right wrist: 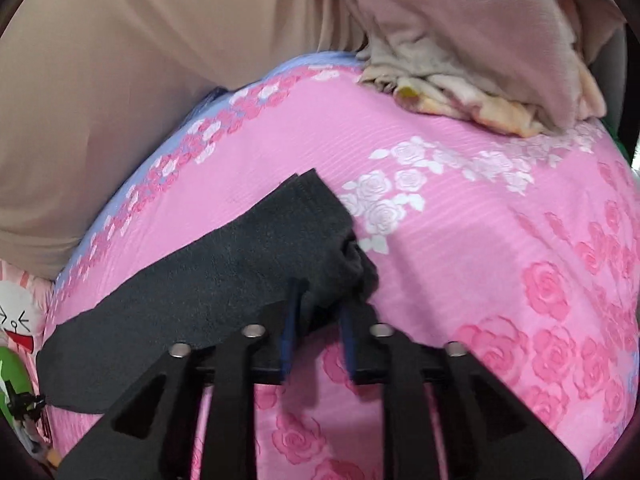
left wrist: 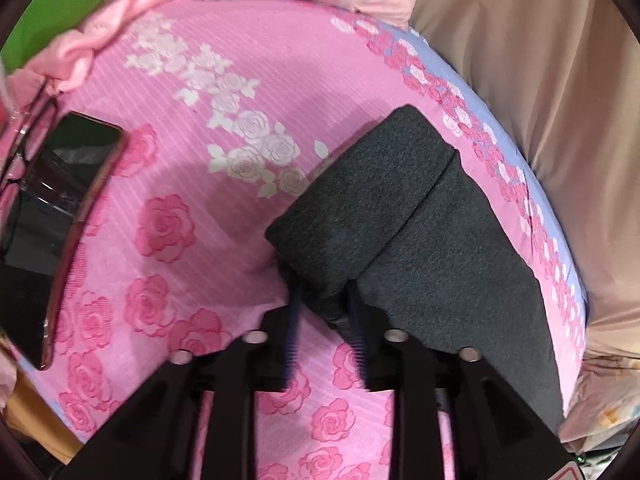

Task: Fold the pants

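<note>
Soft, light, floppy dark grey pants (left wrist: 400, 216) lying part-folded on the pink rose bedsheet (left wrist: 192, 184), best pinched at folded corners, with left tool (left wrist: 322, 312) and right tool (right wrist: 320, 308) each part-open around bunched cloth, grip uncertain.

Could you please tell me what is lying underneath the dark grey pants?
The dark grey pants lie directly on the pink rose-patterned bedsheet, which shows all round them. Whatever sits beneath the fabric itself, or between its folded layers, is covered.
</note>
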The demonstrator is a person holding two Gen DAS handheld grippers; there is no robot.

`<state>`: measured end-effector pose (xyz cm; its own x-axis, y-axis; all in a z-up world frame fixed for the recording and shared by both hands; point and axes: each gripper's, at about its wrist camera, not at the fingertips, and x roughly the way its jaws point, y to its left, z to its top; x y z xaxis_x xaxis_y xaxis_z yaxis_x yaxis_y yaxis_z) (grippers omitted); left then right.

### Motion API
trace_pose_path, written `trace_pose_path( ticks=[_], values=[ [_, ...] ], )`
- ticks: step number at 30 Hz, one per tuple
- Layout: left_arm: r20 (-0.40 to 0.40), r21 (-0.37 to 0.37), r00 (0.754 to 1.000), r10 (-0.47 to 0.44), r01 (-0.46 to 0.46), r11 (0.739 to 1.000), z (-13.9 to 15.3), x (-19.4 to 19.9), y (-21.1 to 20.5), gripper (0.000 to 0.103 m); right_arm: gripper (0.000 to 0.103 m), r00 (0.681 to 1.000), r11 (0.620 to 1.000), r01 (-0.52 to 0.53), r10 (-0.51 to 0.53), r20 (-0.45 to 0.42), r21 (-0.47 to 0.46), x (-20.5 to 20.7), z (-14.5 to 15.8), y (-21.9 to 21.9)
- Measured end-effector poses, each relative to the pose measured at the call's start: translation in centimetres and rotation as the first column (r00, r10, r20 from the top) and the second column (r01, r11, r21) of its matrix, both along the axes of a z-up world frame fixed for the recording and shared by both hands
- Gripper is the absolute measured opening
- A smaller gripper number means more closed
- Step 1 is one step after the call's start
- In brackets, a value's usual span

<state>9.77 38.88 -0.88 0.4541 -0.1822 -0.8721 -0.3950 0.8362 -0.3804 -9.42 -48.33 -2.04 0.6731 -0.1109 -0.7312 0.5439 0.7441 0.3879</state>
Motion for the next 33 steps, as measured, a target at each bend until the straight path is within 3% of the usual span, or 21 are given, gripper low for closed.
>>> trace_pose_path(
  ticks=[1,3,4,5,8,9,10,11,12,13,14,15,16,19,21,24,27,29,33],
  values=[
    [0.017,-0.001,1.0,0.009,-0.009,1.0,0.2,-0.5,0.0,0.037,0.043,1.0,1.0,0.018,-0.018,0.01,0.009,-0.7,0.1,-0.2],
    [0.075,-0.044,0.997,0.036,-0.033,0.998,0.7,-2.0,0.4,0.047,0.053,0.999,0.998,0.037,-0.038,0.03,0.045,-1.8,-0.1,-0.3],
    [0.099,-0.079,0.993,0.062,-0.055,0.995,0.7,-2.7,0.7,0.061,0.054,0.999,0.997,0.035,-0.038,0.034,0.066,-1.8,-0.3,-0.4],
    [0.131,-0.132,0.985,0.111,-0.093,0.987,0.5,-3.6,1.2,0.069,0.054,0.999,0.996,0.031,-0.035,0.039,0.087,-1.7,-0.8,-0.7],
    [0.115,-0.223,0.98,0.163,-0.134,0.966,-1.2,-4.3,1.5,0.07,0.061,0.998,0.996,0.017,-0.023,0.058,0.089,-0.4,-0.8,-1.0],
    [0.108,-0.249,0.98,0.166,-0.135,0.959,-1.7,-4.1,1.4,0.072,0.061,0.998,0.995,0.014,-0.02,0.065,0.101,0.3,-1.0,-1.2],
    [0.131,-0.26,0.974,0.182,-0.143,0.955,-1.8,-4.0,1.2,0.083,0.061,0.997,0.994,0.017,-0.025,0.074,0.107,1.3,-1.0,-1.5],
    [0.145,-0.257,0.971,0.189,-0.148,0.955,-1.7,-3.6,0.7,0.084,0.06,0.997,0.993,0.019,-0.028,0.079,0.114,2.2,-1.0,-1.6],
    [0.147,-0.263,0.973,0.177,-0.135,0.956,-1.8,-2.7,0.3,0.084,0.043,0.996,0.991,0.018,-0.03,0.084,0.13,3.1,-1.1,-1.8],
    [0.158,-0.26,0.974,0.163,-0.118,0.958,-1.7,-2.0,-0.2,0.079,0.008,0.996,0.986,0.008,-0.023,0.09,0.168,3.9,-1.3,-2.0],
    [0.164,-0.266,0.979,0.124,-0.077,0.961,-1.8,-0.7,-0.9,0.039,0.009,0.994,0.98,0.003,-0.025,0.109,0.198,4.5,-1.0,-2.0],
    [0.129,-0.235,0.986,0.11,-0.077,0.969,-1.8,0.2,-1.3,0.021,0.009,0.991,0.984,0.01,-0.034,0.131,0.179,4.6,0.1,-1.7],
    [0.112,-0.195,0.988,0.105,-0.082,0.977,-1.4,0.8,-1.6,0.012,0.009,0.986,0.991,0.01,-0.032,0.165,0.135,4.3,1.9,-1.2],
    [0.15,-0.175,0.986,0.068,-0.041,0.984,1.0,0.9,-1.8,0.01,0.008,0.964,0.999,0.02,-0.029,0.264,0.035,0.7,8.4,-0.2],
    [0.152,-0.152,0.988,0.039,-0.016,0.988,1.8,0.8,-1.7,0.01,0.008,0.973,0.999,0.038,-0.03,0.23,-0.031,-1.4,9.8,-0.2],
    [0.081,-0.114,0.996,0.03,-0.021,0.993,-0.1,1.0,-1.3,0.01,0.008,0.996,0.998,0.056,-0.053,0.074,-0.027,-1.7,5.6,-1.2],
    [0.062,-0.192,0.996,0.068,-0.055,0.98,-2.0,1.3,-0.2,0.011,0.009,0.997,0.998,0.053,-0.052,-0.049,0.026,-0.9,-0.2,-2.0],
    [0.075,-0.222,0.994,0.076,-0.058,0.973,-1.5,0.7,0.6,0.011,0.009,0.998,0.998,0.064,-0.063,-0.022,0.029,-1.5,-1.1,-1.7],
    [0.055,-0.19,0.997,0.046,-0.035,0.981,-1.0,0.7,0.7,0.013,0.015,0.996,0.995,0.085,-0.084,-0.015,0.048,-2.8,-0.9,-1.7]
  ],
)
